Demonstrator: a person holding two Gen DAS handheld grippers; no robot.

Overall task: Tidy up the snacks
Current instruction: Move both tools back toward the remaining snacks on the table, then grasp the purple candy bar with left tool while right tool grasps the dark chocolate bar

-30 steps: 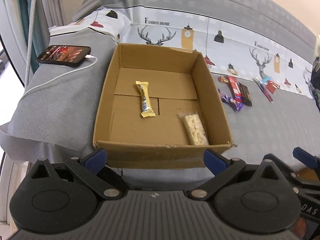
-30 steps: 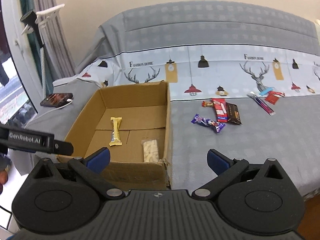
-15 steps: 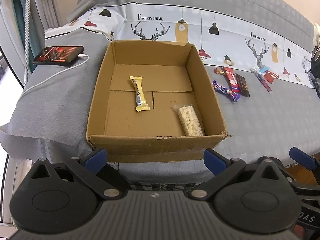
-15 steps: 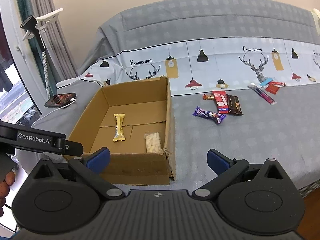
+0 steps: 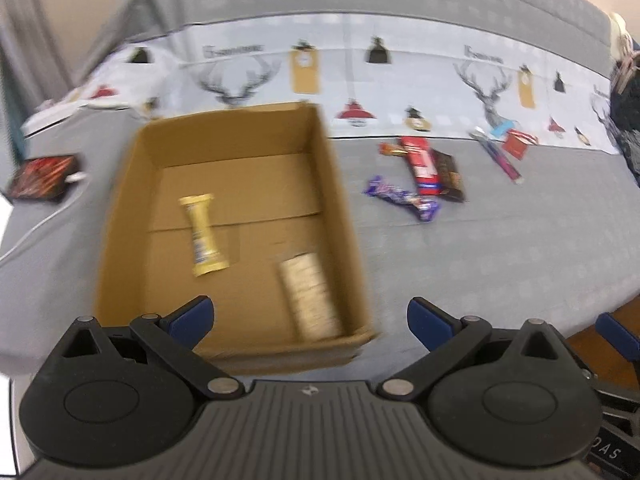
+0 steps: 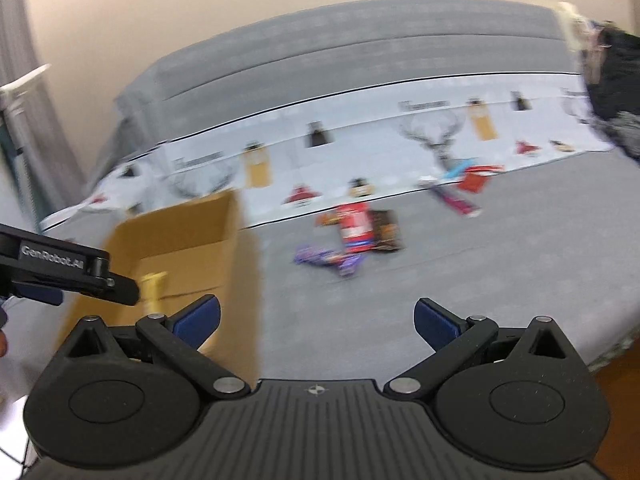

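An open cardboard box (image 5: 128, 200) sits on the grey sofa cover. In it lie a yellow bar (image 5: 202, 234) and a clear pack of pale pieces (image 5: 310, 292). To its right lie a purple wrapper (image 5: 404, 198), a red bar (image 5: 420, 160), a dark brown pack (image 5: 450, 174), a thin pink stick (image 5: 500, 156) and a small red packet (image 5: 518, 142). My left gripper (image 5: 310, 318) is open and empty above the box's near edge. My right gripper (image 6: 316, 316) is open and empty, with the box (image 6: 192, 228) to its left and the purple wrapper (image 6: 328, 258) and red bar (image 6: 354, 226) ahead.
A phone (image 5: 42, 178) on a white cable lies left of the box. The printed white cloth band (image 5: 360, 76) runs along the sofa back. A dark bundle (image 5: 626, 120) sits at the far right. The left gripper's body (image 6: 60, 268) shows in the right wrist view.
Both grippers have swung to the right, so the loose snacks sit nearer the middle of each view. Both now frames are blurred by motion. The jaws stay open.
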